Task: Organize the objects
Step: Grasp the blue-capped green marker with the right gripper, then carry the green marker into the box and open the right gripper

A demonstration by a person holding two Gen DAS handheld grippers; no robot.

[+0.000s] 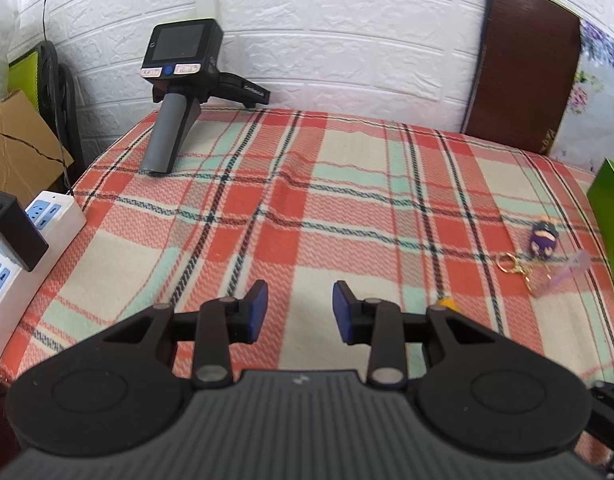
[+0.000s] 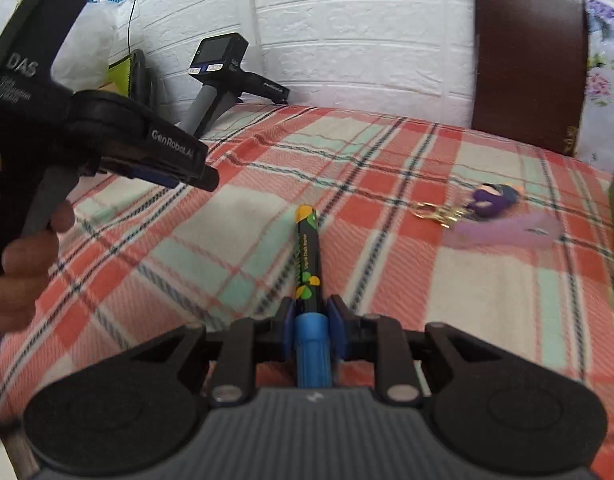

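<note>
Pointing straight ahead along the fingers, the chalk marker (image 2: 309,256) is clamped in the right tongs (image 2: 311,330). The left tongs (image 1: 301,306) are held narrow and empty, left of it, over the plaid bed (image 1: 347,200).

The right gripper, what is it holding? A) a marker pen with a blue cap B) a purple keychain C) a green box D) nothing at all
A: in the right wrist view the right gripper is shut on the marker pen, pads pressed on its blue cap, while the purple keychain lies apart on the plaid cloth.
</note>
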